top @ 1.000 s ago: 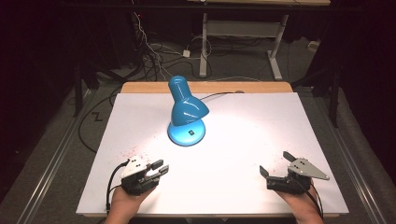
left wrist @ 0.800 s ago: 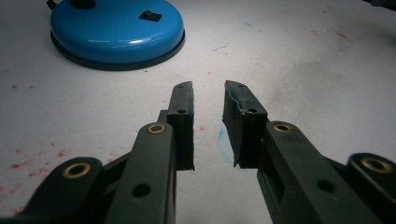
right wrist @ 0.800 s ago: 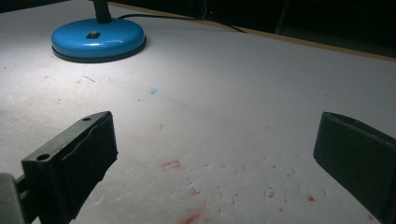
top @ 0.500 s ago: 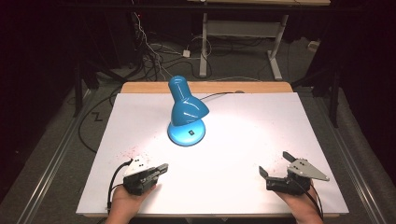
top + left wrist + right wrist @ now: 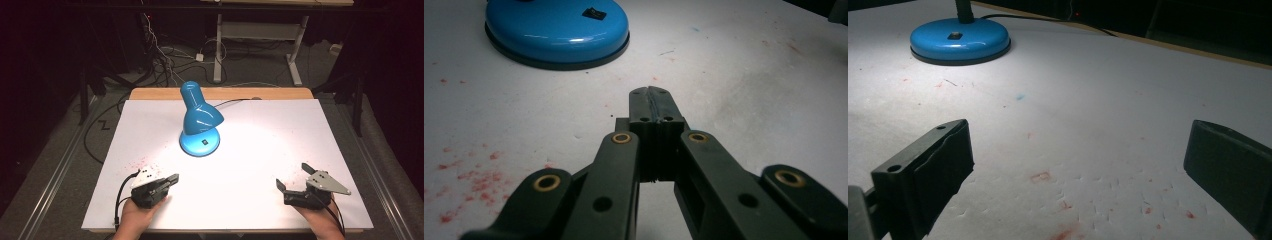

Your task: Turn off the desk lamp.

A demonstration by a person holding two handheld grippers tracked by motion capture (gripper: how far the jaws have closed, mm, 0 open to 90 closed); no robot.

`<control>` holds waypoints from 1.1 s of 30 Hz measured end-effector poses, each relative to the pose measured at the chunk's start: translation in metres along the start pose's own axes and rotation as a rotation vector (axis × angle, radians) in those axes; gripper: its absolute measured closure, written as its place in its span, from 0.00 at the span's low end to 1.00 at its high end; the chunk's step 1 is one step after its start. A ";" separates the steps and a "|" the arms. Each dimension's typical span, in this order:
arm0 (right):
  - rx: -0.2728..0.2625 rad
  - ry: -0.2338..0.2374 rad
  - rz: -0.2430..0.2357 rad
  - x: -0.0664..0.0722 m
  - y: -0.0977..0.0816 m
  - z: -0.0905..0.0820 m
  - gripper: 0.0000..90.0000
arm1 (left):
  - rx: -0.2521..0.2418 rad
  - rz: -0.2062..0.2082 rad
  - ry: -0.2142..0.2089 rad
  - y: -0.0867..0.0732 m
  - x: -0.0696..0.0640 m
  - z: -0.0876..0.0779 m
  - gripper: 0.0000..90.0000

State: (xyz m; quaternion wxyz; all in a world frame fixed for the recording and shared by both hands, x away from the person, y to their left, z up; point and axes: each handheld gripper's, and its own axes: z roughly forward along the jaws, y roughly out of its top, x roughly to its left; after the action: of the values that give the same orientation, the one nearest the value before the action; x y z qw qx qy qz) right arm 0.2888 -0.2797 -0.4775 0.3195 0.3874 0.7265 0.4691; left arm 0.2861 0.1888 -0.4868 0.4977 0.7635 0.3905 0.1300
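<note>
Near the counter's (image 5: 250, 130) front-left corner we hold the left hand-held gripper (image 5: 172, 178) low, jaws now clenched empty after gaping a second ago, the blue lamp (image 5: 200, 122) standing toward the back edge, and the right hand-held gripper (image 5: 292, 176) unmoved, spread wide near the front-right corner.

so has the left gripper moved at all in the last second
Yes, slightly. Judged against the blue lamp, which stayed put, the left gripper has turned on the spot: its jaws now point toward the table's right, and they have closed together.
</note>
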 end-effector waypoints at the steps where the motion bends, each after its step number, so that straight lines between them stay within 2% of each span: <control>1: -0.002 0.001 -0.001 0.000 0.000 0.000 0.00 | -0.006 -0.005 0.013 0.001 0.001 0.000 0.98; 3: -0.002 0.001 -0.003 0.000 0.000 0.000 0.00 | -0.008 -0.021 0.013 0.003 0.002 0.002 0.97; 6: 0.003 0.006 -0.005 0.001 -0.001 0.000 0.00 | 0.000 -0.017 0.003 0.008 0.002 0.008 0.98; 9: 0.000 0.007 -0.004 0.001 -0.001 -0.001 0.00 | 0.023 0.014 0.025 0.014 -0.002 0.015 0.98; 12: -0.005 0.007 -0.007 0.001 0.000 -0.001 0.00 | 0.030 0.027 0.030 0.019 -0.003 0.020 0.98; 21: 0.001 0.005 -0.002 0.001 -0.001 0.000 0.00 | 0.007 0.028 0.019 0.039 0.002 0.034 0.98; 26: 0.001 0.006 -0.002 0.001 -0.001 -0.001 0.00 | 0.018 0.037 -0.005 0.049 0.005 0.040 0.98; 28: -0.001 0.005 -0.005 0.000 -0.001 -0.001 0.00 | 0.019 0.037 -0.010 0.051 0.005 0.040 0.98; 33: -0.005 0.002 -0.002 0.000 -0.001 -0.002 0.00 | 0.016 0.004 -0.026 0.062 0.011 0.044 0.98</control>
State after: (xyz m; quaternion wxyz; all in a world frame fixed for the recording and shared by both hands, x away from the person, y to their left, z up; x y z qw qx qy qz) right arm 0.2871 -0.2806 -0.4777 0.3200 0.3855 0.7261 0.4709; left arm 0.3482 0.1558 -0.4567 0.4962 0.7698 0.3838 0.1179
